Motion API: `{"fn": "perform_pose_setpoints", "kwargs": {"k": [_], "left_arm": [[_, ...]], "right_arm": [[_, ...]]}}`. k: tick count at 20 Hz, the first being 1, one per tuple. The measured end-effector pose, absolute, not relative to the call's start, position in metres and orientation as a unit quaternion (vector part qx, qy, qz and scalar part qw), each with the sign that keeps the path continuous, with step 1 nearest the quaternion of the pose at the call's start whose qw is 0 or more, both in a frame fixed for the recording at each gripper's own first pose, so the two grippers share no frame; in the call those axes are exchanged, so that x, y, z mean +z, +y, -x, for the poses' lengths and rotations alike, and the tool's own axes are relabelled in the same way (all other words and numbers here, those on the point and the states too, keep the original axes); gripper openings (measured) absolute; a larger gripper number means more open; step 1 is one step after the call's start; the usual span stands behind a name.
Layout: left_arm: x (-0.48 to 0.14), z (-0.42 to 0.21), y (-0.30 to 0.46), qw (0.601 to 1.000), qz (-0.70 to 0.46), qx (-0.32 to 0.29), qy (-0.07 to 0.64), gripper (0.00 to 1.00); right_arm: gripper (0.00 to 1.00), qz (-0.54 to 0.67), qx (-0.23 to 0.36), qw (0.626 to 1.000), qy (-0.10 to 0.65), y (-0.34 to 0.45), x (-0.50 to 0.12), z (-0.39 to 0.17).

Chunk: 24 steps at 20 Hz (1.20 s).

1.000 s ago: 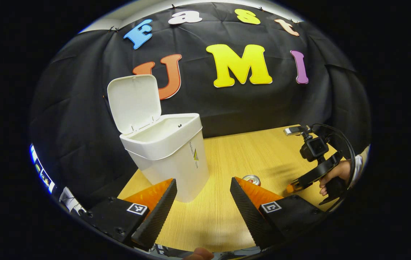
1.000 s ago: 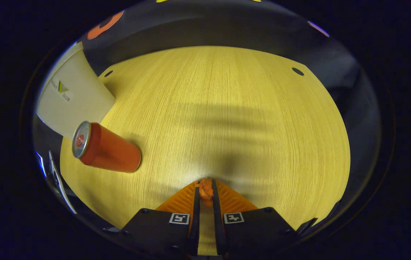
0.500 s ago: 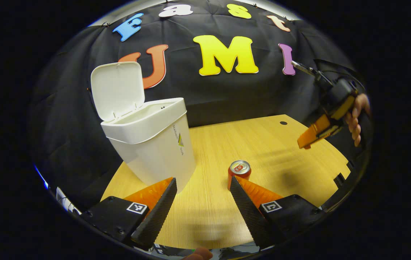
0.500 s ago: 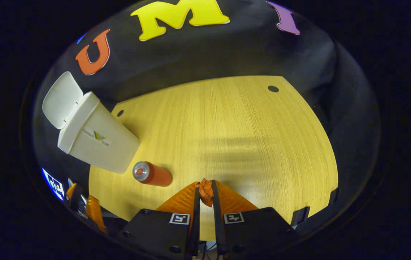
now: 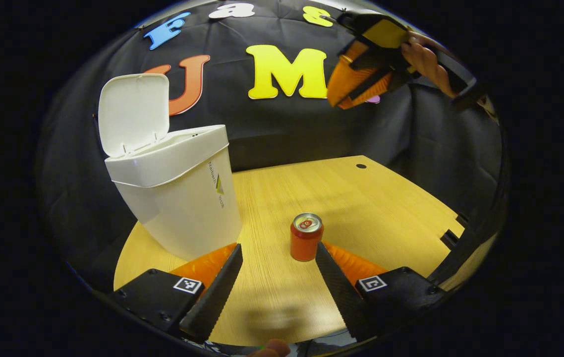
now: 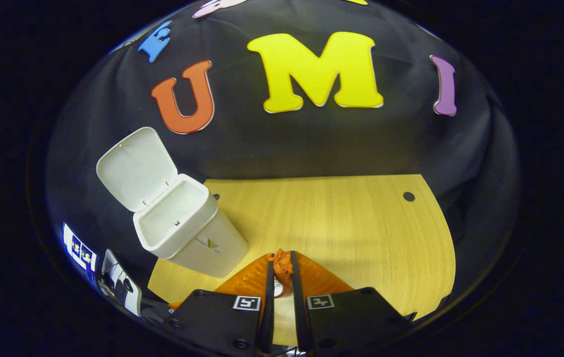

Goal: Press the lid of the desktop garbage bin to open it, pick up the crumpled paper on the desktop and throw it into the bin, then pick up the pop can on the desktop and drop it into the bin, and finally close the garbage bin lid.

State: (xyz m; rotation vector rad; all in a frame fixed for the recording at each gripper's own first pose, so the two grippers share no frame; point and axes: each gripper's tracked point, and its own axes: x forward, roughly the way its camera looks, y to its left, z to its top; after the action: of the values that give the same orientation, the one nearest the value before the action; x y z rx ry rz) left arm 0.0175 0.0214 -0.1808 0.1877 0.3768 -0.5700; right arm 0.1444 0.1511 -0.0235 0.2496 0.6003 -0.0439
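Observation:
A white desktop bin (image 5: 178,198) stands at the table's left with its lid (image 5: 133,114) tipped up and open. In the right gripper view I look down into the bin (image 6: 178,223) from above. My right gripper (image 6: 281,260) is shut on a small orange crumpled paper (image 6: 282,265); a person's hand holds this right gripper (image 5: 335,101) high above the table, to the right of the bin. A red pop can (image 5: 306,243) stands upright right of the bin. My left gripper (image 5: 278,250) stands open low over the front of the table, the can just beyond its right finger.
The wooden table (image 5: 386,208) has a small round hole (image 5: 361,165) near its far edge and notches (image 5: 453,233) at its right edge. Black cloth walls close the back. Screens and gear (image 6: 79,245) sit beyond the table's left side.
My right gripper has risen from just above the table to high up, carrying the paper, and now looks down on the bin. The left gripper has drawn back; the whole can shows.

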Motion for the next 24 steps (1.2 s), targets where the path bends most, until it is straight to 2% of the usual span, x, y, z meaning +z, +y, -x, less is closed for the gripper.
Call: {"fn": "perform_pose_setpoints", "kwargs": {"k": [6,12,19,20,22,23,24], "left_arm": [[-0.192,-0.026,0.046,0.931,-0.121,-0.297,0.174,0.98],[-0.203,-0.037,0.057,0.925,-0.129,-0.305,0.187,0.99],[-0.22,-0.037,0.069,0.922,-0.122,-0.306,0.203,0.98],[-0.222,-0.036,0.069,0.921,-0.12,-0.308,0.207,0.98],[-0.224,-0.036,0.071,0.921,-0.124,-0.306,0.208,0.99],[-0.225,-0.036,0.07,0.92,-0.126,-0.306,0.208,0.99],[-0.225,-0.036,0.07,0.92,-0.13,-0.305,0.208,0.99]], "right_arm": [[0.19,-0.088,0.052,0.955,0.28,0.255,0.007,-0.201],[0.23,-0.028,0.114,0.947,0.299,0.348,-0.017,-0.247],[0.31,-0.027,0.14,0.932,0.335,0.381,-0.053,-0.266],[0.37,-0.033,0.145,0.931,0.332,0.381,-0.052,-0.266],[0.58,-0.034,0.155,0.932,0.325,0.385,-0.054,-0.268],[0.71,-0.03,0.155,0.934,0.32,0.381,-0.052,-0.266],[0.75,-0.029,0.156,0.936,0.314,0.378,-0.048,-0.265]]}}
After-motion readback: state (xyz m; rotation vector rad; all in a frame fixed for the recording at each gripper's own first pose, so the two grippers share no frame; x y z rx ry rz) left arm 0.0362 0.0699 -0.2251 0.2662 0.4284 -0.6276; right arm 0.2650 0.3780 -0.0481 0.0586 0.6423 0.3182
